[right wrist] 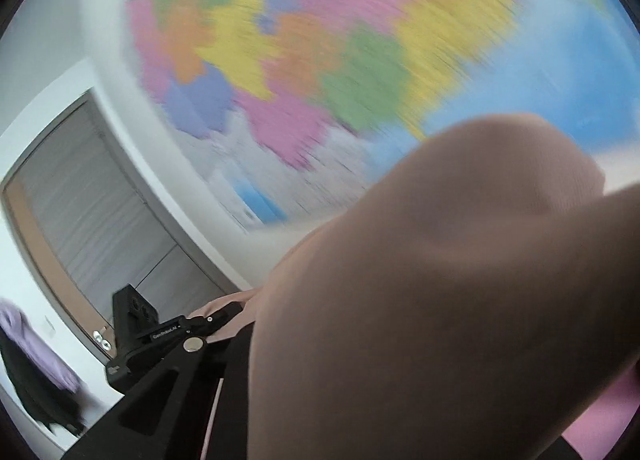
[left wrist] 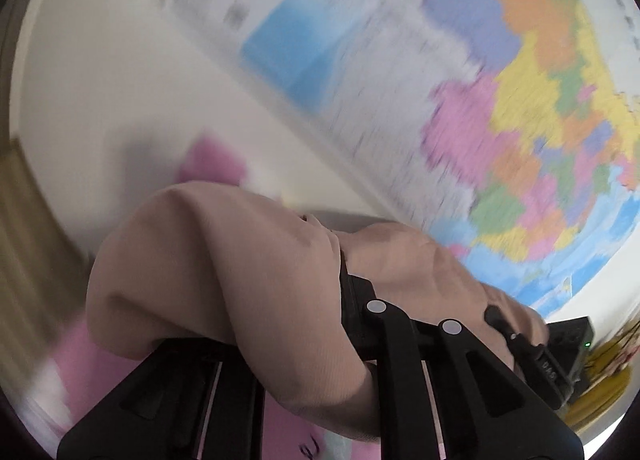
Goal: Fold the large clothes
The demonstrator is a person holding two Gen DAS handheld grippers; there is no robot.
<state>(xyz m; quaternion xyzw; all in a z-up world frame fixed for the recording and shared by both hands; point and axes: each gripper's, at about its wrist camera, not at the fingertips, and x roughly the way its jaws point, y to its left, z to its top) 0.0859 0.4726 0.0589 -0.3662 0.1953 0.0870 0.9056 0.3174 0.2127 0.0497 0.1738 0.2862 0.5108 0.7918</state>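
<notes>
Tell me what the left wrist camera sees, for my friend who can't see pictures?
A black gripper is shut on a bunched-up beige cloth, which drapes over its fingers. Behind it, blurred, hangs a big colourful map on a white wall. The other gripper pokes in at the right, under the same cloth.

Bright, even daylight; heavy motion blur smears both fisheye views, edges warped.

Garment (right wrist: 420, 280) hides right fingers; wall map (left wrist: 520, 99) blurred.
</notes>
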